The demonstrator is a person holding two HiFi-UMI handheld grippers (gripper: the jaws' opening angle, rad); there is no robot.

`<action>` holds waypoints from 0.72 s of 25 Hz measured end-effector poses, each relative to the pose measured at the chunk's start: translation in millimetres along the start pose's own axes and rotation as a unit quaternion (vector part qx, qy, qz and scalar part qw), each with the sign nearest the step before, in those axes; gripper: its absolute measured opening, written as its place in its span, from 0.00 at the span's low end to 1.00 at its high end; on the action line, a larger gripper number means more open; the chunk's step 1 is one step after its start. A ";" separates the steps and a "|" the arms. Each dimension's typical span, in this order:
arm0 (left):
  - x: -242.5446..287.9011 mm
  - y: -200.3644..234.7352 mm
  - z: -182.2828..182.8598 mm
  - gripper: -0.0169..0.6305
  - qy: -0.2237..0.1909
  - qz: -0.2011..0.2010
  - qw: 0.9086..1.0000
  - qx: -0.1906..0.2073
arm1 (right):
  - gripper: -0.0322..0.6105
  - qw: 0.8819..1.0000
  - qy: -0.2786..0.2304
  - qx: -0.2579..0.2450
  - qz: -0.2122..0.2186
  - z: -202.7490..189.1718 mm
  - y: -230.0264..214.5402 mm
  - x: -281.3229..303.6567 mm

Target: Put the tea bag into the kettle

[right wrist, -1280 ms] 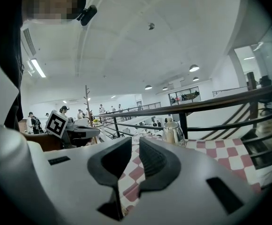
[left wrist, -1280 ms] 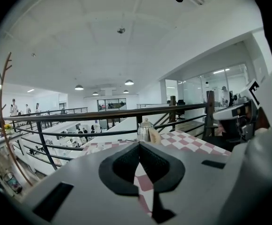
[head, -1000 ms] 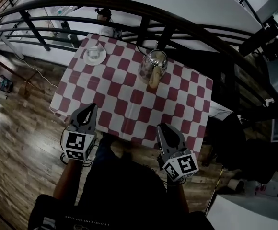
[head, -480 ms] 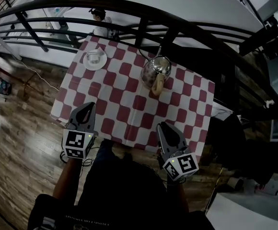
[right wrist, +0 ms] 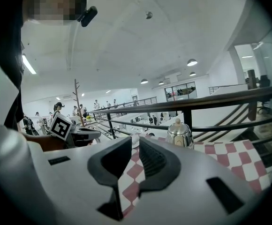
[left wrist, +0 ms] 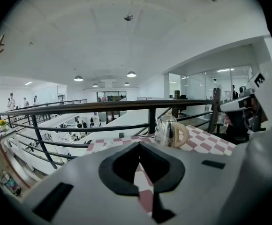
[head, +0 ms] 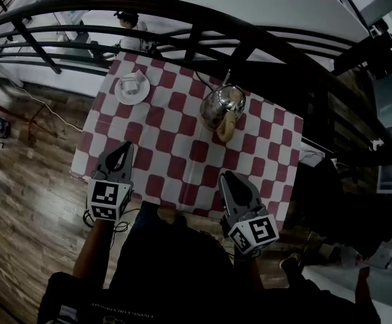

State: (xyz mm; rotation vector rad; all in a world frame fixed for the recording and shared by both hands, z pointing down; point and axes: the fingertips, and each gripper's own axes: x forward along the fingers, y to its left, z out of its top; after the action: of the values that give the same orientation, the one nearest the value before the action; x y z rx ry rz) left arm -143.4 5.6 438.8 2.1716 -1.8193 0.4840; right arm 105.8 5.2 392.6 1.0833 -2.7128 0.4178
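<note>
The steel kettle (head: 220, 106) with a tan handle stands lid-on at the far middle of the red-and-white checked table (head: 182, 147). It also shows as the kettle (left wrist: 170, 131) and the kettle (right wrist: 179, 135) ahead of each gripper. A white saucer (head: 122, 97) at the far left corner carries a small pale item, likely the tea bag (head: 132, 82). My left gripper (head: 124, 148) is shut and empty over the near left edge. My right gripper (head: 227, 178) hangs at the near edge, jaws slightly apart with nothing between them.
A black metal railing (head: 182, 11) curves right behind the table, with a drop to a lower floor beyond. Wooden floor (head: 20, 181) lies to the left. Dark furniture (head: 331, 194) stands close to the table's right side.
Both grippers have advanced toward the table; the left one's tips now reach over its near edge. The kettle and saucer sit lower in the head view. Neither jaw opening has changed.
</note>
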 end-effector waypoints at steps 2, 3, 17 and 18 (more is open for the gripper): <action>5.2 6.2 -0.8 0.04 0.002 -0.002 1.000 0.002 | 0.14 1.000 0.003 0.000 -0.001 1.9 2.2 8.4; 8.0 9.4 -1.4 0.04 0.003 -0.004 1.000 0.002 | 0.14 1.000 0.003 0.001 -0.003 3.8 3.4 12.6; 43.7 57.1 -14.7 0.04 0.022 -0.014 1.000 -0.004 | 0.14 1.000 0.024 0.003 -0.012 8.2 14.9 60.3; 46.4 61.0 -15.9 0.04 0.024 -0.015 1.000 -0.004 | 0.14 1.000 0.027 0.003 -0.013 7.9 15.5 63.0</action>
State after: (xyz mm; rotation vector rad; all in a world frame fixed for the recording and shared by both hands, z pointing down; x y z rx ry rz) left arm -197.5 -40.3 472.0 2.1597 -1.7596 0.5166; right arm 49.4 -27.0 399.7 1.0918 -2.6501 0.4439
